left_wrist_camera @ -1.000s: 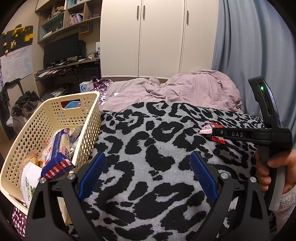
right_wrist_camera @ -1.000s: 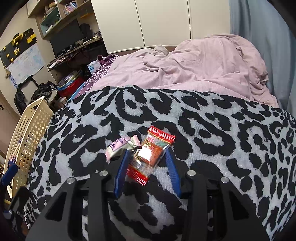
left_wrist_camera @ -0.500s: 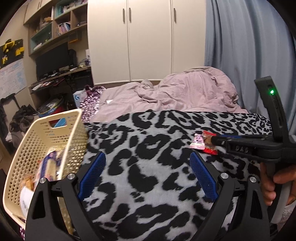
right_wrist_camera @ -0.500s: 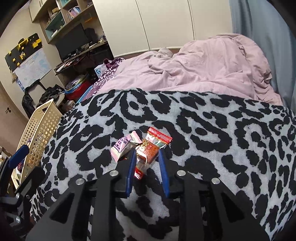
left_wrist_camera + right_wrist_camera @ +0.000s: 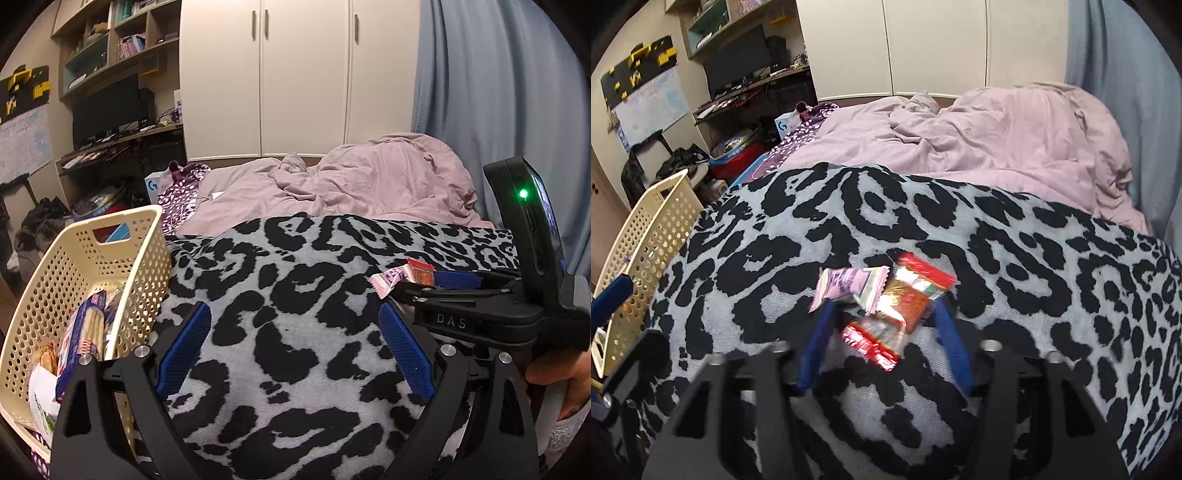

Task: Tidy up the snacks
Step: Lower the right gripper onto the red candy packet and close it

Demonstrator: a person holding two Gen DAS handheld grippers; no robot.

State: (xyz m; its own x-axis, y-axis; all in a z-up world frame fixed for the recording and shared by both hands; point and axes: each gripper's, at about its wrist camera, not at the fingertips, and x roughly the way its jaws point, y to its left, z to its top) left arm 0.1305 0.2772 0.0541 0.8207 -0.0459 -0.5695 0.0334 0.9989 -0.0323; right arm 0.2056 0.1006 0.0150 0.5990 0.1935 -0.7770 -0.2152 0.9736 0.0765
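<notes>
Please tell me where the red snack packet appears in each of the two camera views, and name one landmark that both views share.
Left wrist view: the red snack packet is at right of centre, at the right gripper's tips.
Right wrist view: it is at centre, between the blue pads.
Shared landmark: the cream basket, at the left in both.

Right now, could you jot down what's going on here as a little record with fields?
Surface: leopard-print blanket on a bed
Right claw: blue fingers either side of the red snack packet; whether they grip it, cannot tell
Beside it: pink snack packet, partly overlapping the red one
Left claw: open, holding nothing
Basket: cream, perforated, at the blanket's left edge, snacks already inside
Behind: pink duvet
</notes>
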